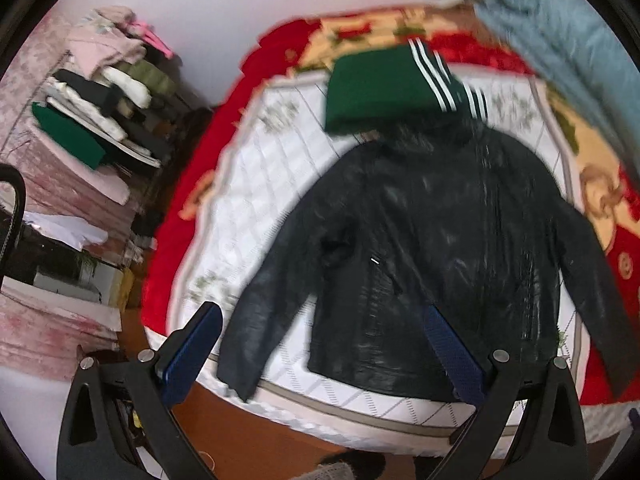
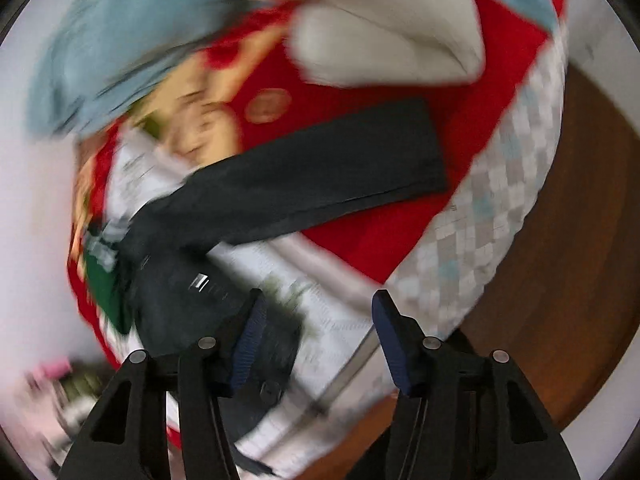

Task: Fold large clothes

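Note:
A black leather jacket [image 1: 432, 240] lies face up on a white quilted sheet [image 1: 256, 184] on the bed, sleeves spread out to both sides. My left gripper [image 1: 320, 316] hovers over the jacket's lower hem, open wide, with nothing between its blue pads. In the blurred right wrist view one jacket sleeve [image 2: 320, 168] stretches across the red blanket [image 2: 360, 240]. My right gripper [image 2: 318, 304] is above the sheet beside the jacket body [image 2: 180, 292], open and holding nothing.
A folded green garment with white stripes [image 1: 380, 88] lies above the jacket's collar. Folded clothes [image 1: 112, 92] are stacked at the left. A blue-grey cloth [image 1: 560, 32] and a cream pillow [image 2: 400, 32] lie at the bed's head. Wooden floor [image 2: 560, 240] borders the bed.

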`<state>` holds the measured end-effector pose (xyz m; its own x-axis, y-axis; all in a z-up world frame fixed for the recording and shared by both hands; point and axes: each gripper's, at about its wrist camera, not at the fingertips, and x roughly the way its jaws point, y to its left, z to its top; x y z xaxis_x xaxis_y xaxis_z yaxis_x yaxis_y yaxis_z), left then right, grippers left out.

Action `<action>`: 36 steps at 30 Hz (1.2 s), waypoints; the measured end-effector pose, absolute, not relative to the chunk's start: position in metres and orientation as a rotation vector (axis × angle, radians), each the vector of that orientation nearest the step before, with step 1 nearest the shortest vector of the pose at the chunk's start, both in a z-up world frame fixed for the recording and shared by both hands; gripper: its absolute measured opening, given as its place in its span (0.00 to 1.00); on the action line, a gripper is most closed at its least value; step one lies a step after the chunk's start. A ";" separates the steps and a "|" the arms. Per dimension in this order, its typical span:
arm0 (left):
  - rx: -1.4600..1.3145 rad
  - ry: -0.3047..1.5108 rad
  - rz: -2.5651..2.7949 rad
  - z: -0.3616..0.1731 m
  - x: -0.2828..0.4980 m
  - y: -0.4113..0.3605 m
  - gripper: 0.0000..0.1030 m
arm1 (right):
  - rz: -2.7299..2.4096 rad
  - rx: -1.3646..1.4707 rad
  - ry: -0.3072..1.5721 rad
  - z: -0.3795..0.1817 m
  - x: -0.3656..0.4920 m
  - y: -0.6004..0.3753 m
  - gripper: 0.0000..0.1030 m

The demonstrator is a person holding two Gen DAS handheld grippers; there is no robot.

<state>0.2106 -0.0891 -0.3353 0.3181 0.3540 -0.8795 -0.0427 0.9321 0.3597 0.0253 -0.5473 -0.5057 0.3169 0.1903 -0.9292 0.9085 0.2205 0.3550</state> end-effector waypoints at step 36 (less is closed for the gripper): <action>0.210 1.371 0.367 -0.505 0.267 -0.061 1.00 | -0.499 1.090 0.796 -0.462 0.223 -0.538 0.10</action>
